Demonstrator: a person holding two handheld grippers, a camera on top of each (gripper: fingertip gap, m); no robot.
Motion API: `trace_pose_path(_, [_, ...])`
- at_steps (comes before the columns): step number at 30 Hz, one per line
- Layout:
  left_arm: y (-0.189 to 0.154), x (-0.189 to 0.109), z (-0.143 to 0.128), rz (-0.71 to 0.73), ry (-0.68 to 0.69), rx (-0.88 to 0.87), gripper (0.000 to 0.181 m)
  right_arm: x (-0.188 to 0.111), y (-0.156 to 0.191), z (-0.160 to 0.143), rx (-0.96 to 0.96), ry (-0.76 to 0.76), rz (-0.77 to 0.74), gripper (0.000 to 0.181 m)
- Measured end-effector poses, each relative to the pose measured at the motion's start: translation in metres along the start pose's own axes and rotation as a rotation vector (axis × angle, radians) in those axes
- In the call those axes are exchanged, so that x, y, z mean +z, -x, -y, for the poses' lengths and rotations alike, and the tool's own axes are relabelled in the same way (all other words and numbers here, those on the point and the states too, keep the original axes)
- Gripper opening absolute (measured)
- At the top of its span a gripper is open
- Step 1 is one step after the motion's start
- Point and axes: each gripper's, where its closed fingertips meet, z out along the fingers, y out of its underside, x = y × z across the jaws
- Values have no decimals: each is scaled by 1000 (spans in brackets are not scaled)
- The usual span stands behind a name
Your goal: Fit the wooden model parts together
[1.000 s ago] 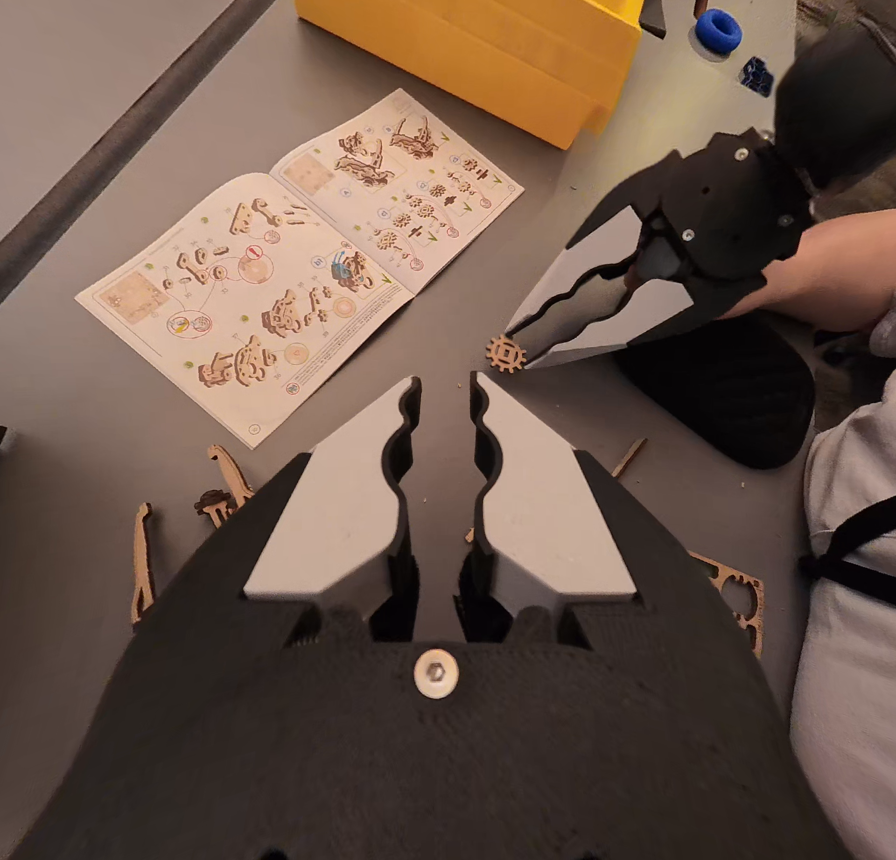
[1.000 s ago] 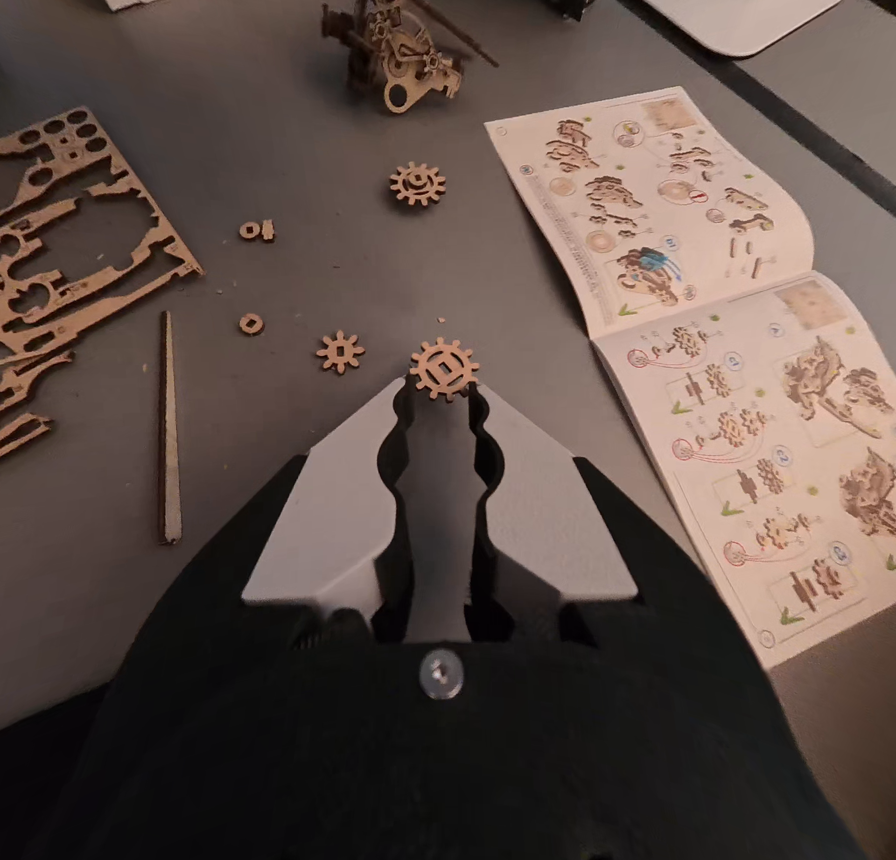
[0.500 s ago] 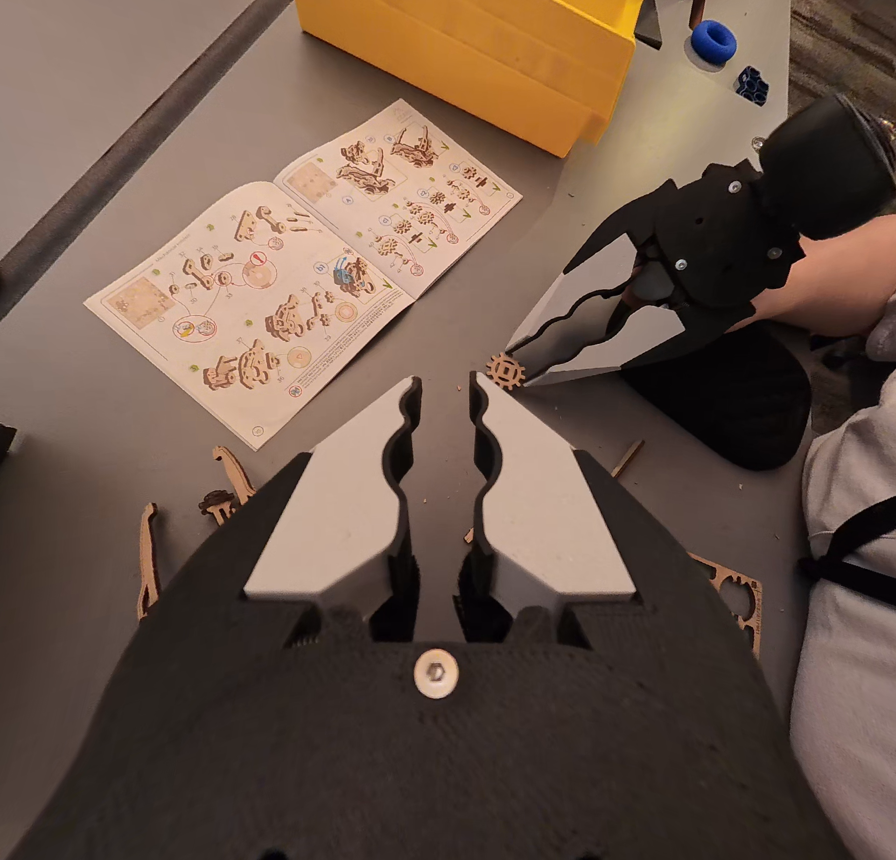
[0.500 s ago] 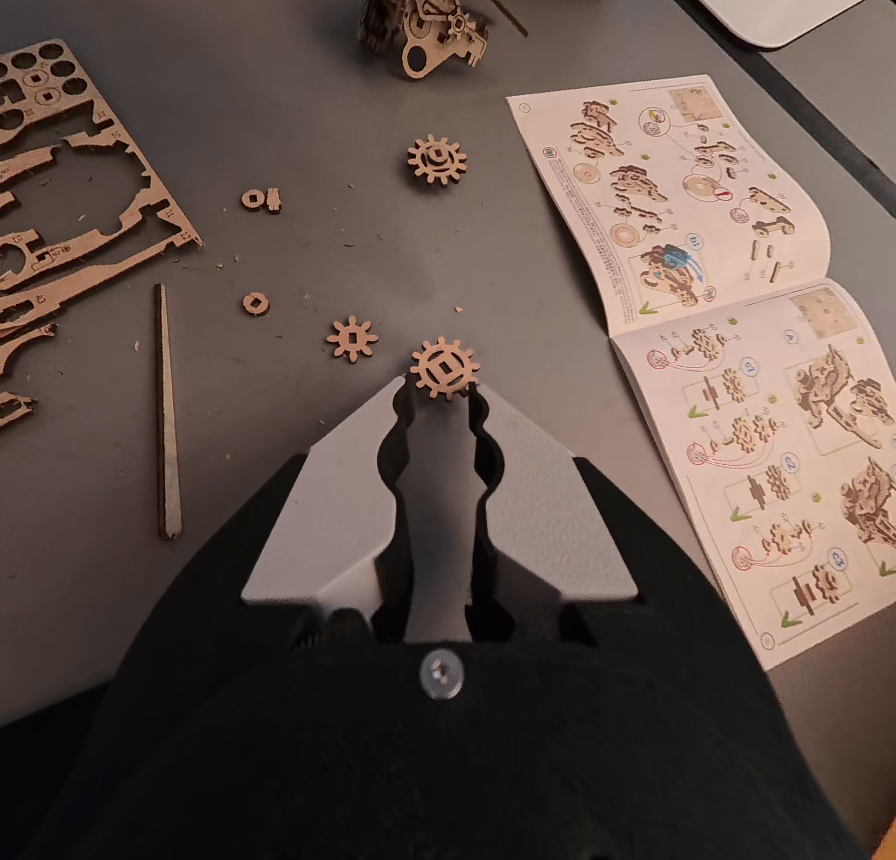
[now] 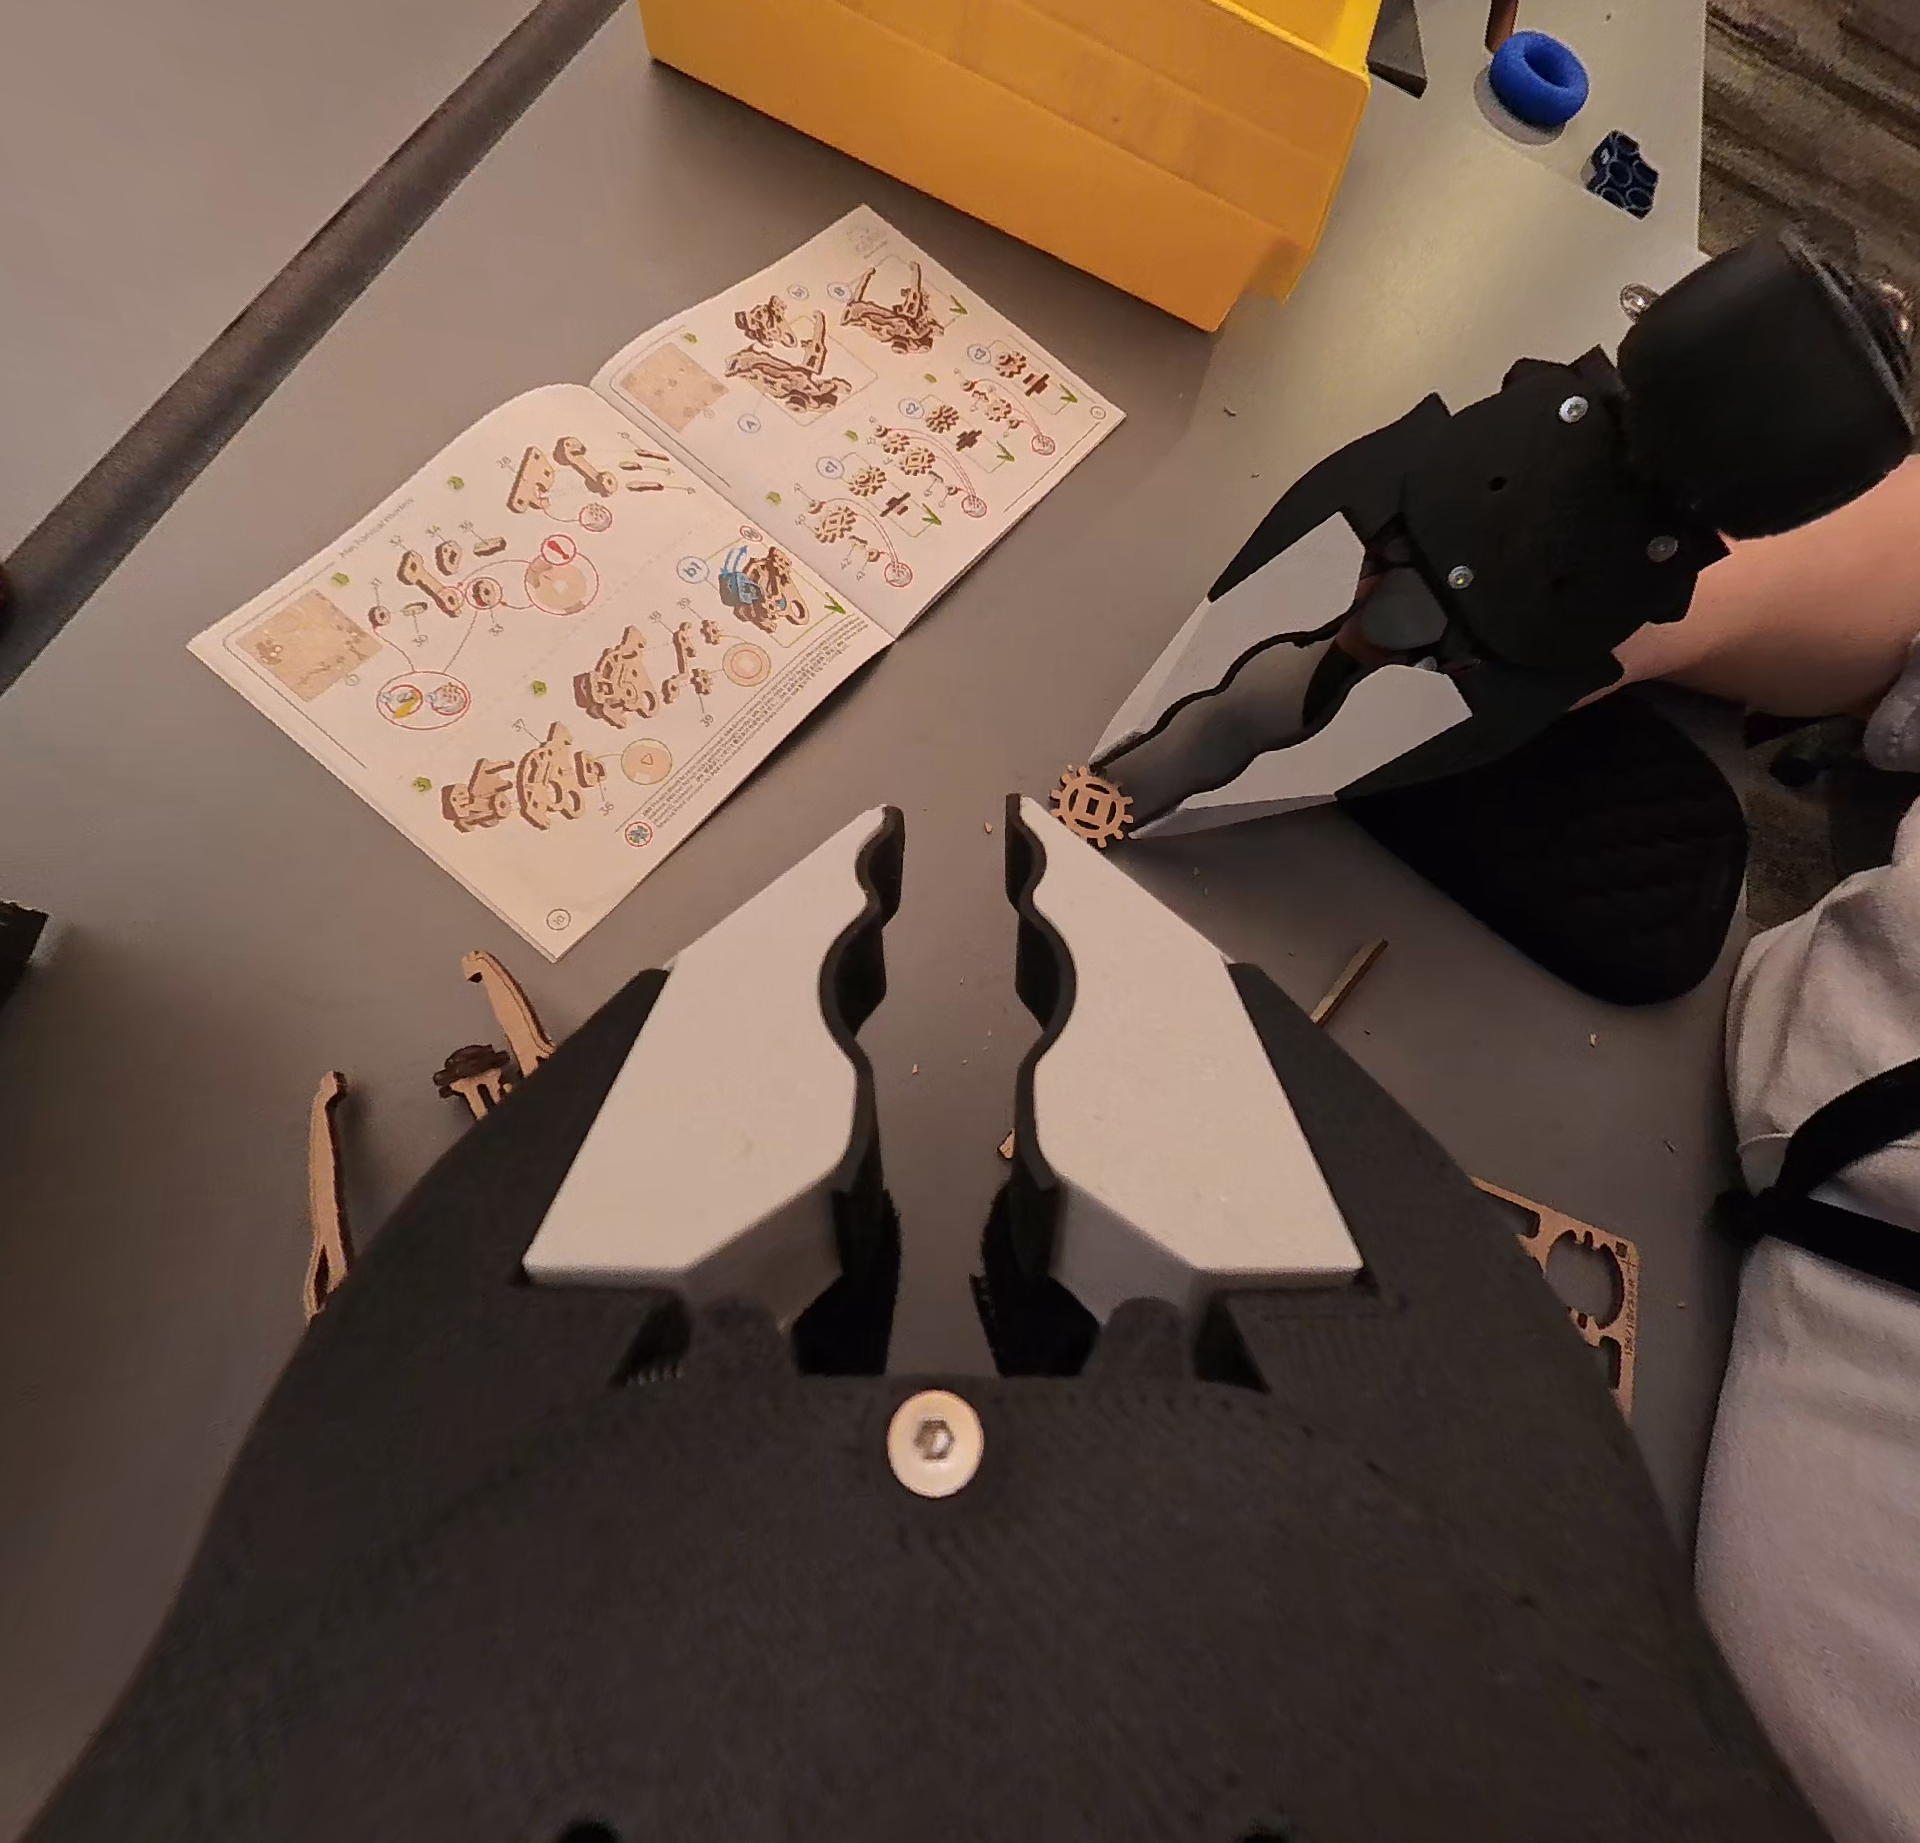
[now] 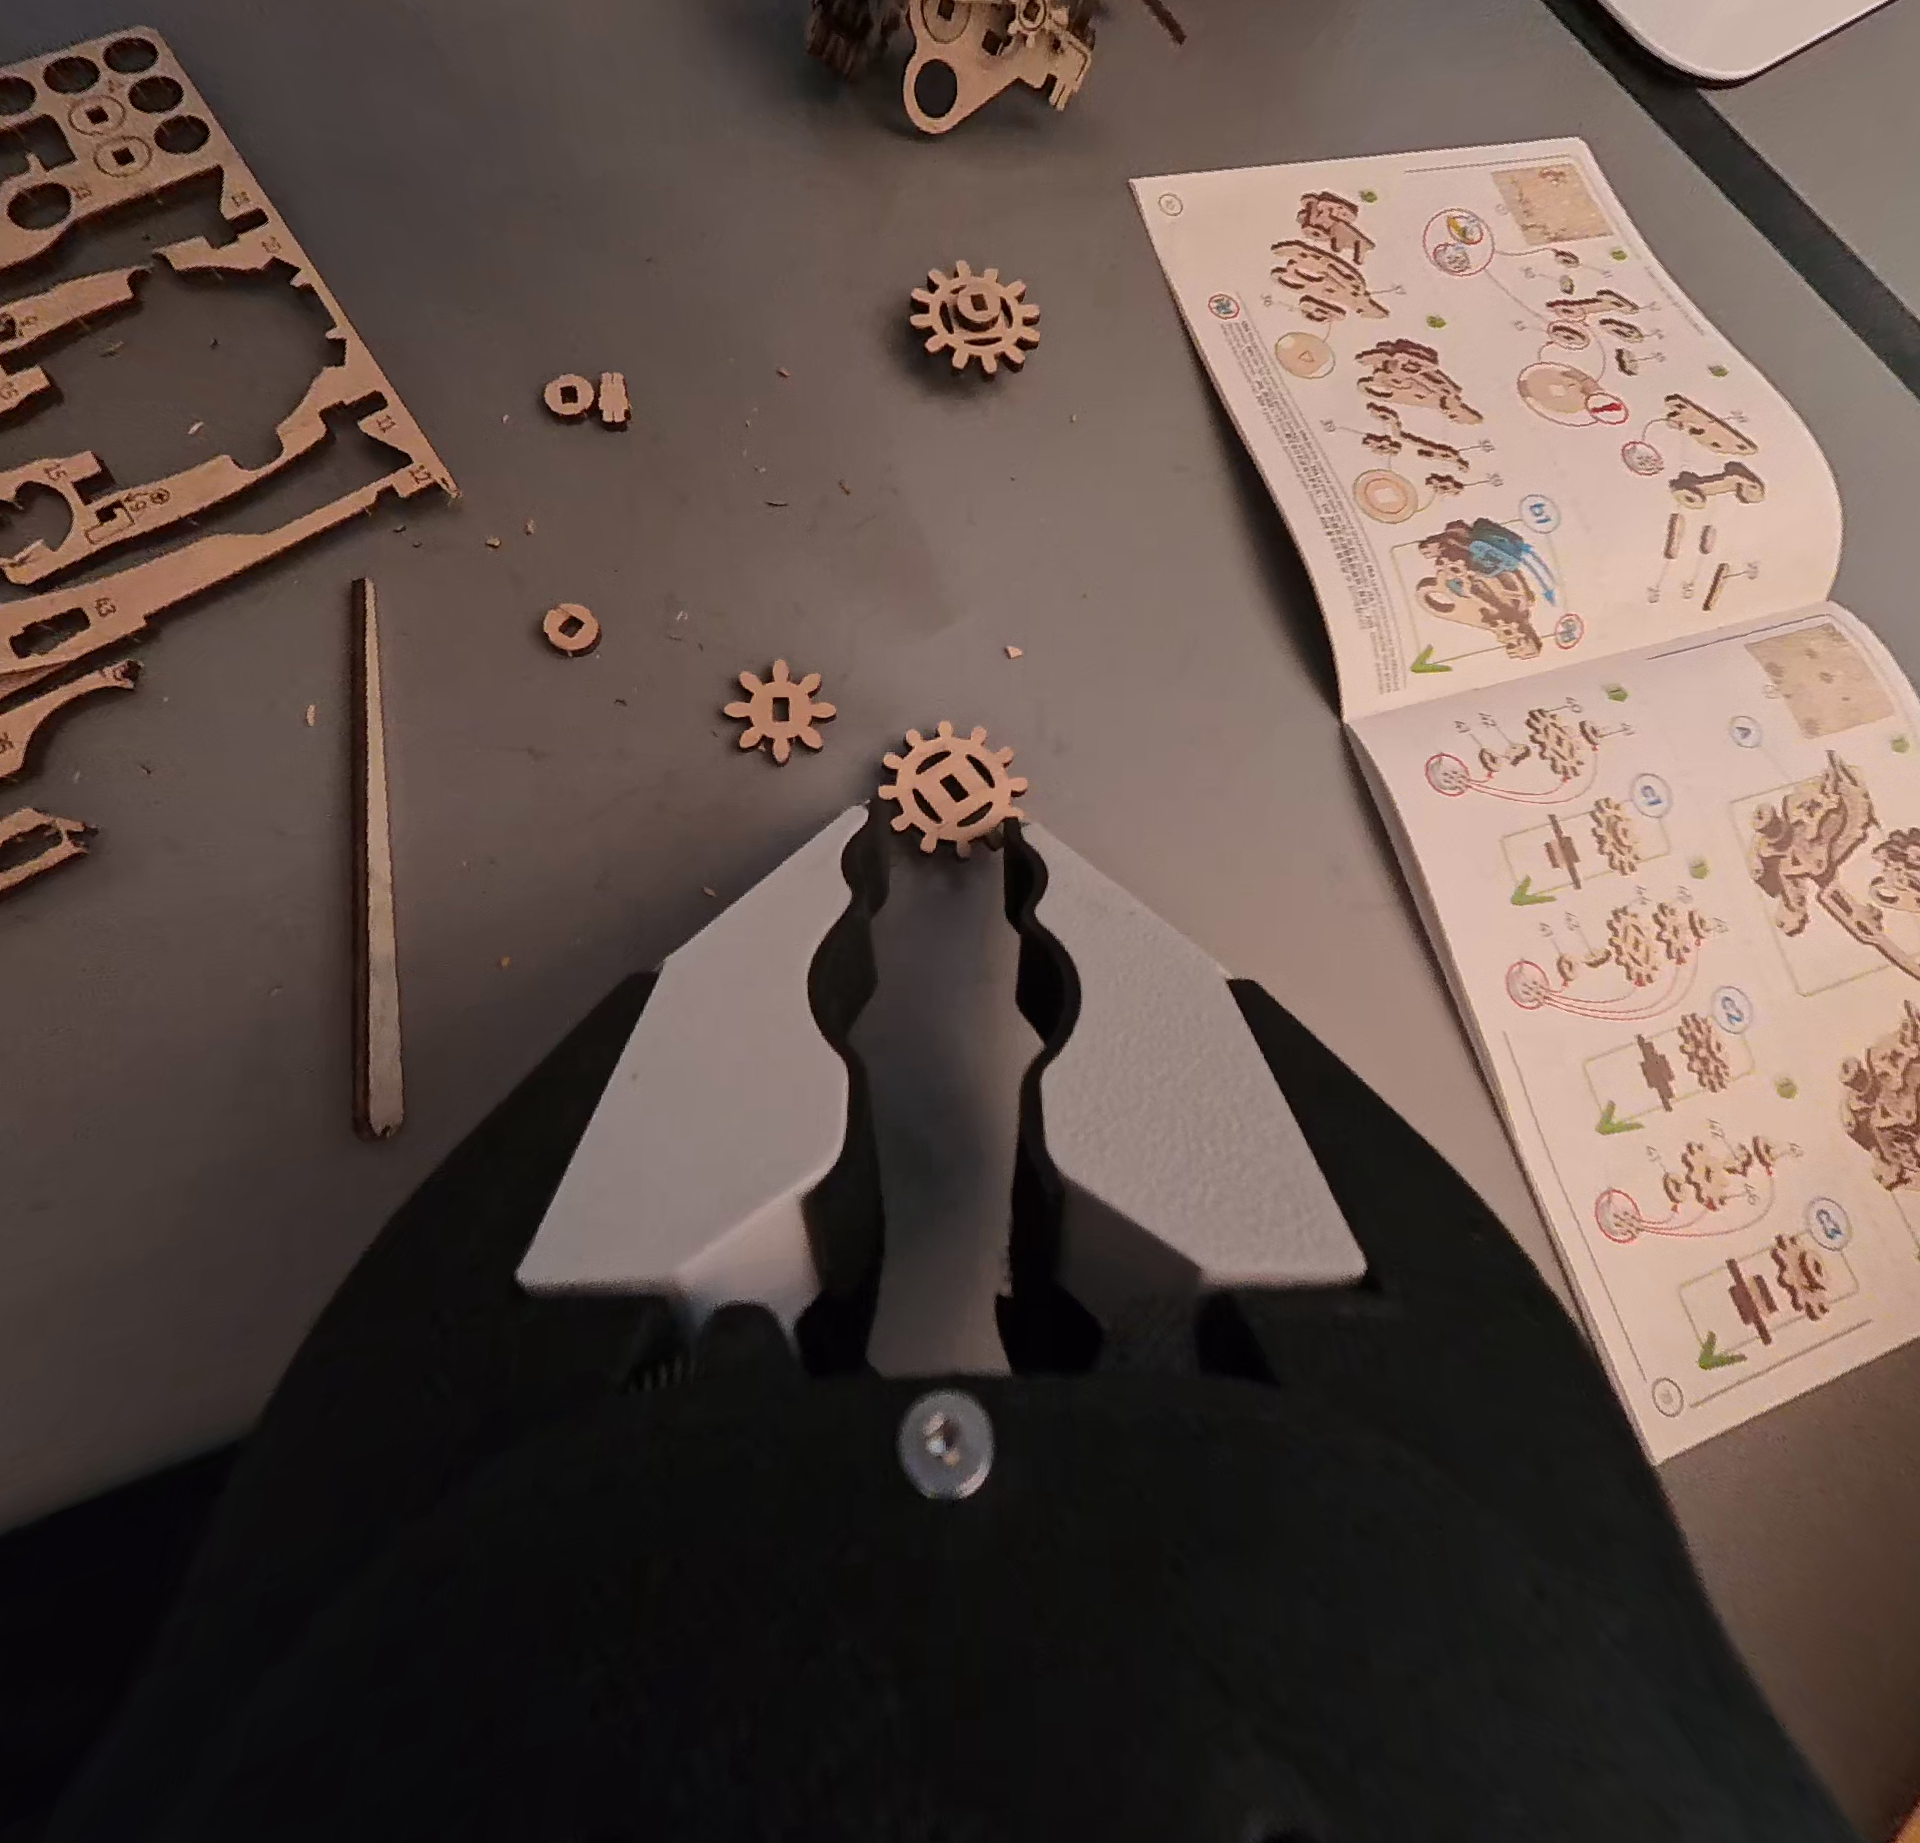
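- Right gripper (image 6: 943,829): tips pinch a slotted wooden gear (image 6: 952,787) by its lower teeth; gear held at tip level, flat face up toward cam, over the grey bench (image 6: 1091,588).
- Just fwd-left of the tips: small star gear (image 6: 779,710) flat on bench, apart from the held gear.
- Further left: ring washer (image 6: 570,628); beyond it a washer + short slotted piece pair (image 6: 587,398).
- Far left: long tapered wood stick (image 6: 374,858), lying roughly parallel to the gripper axis; cut-out ply sheet (image 6: 187,370) past it.
- Fwd of the tips, well apart: thicker gear w/ hub (image 6: 975,317).
- Top edge: part-built wooden model (image 6: 951,27), partly cropped.
- Right of gripper: open instruction booklet (image 6: 1538,588).
- Left gripper (image 5: 954,819): fingers spread w/ a narrow gap, nothing between them; right fingertip near the held gear (image 5: 1091,806), contact not clear.
- Far side, left view: yellow bin (image 5: 1039,79).
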Motion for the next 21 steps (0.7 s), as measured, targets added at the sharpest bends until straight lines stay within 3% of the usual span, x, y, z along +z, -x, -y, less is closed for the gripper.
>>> trace_pose_path(13, [3, -4, 0, 18, 4, 3, 18, 2, 1, -3, -11, 18, 2, 20])
trace_pose_path(21, [15, -38, 10, 82, -45, 1, 18, -2, 5, 6, -85, -40, 22, 23])
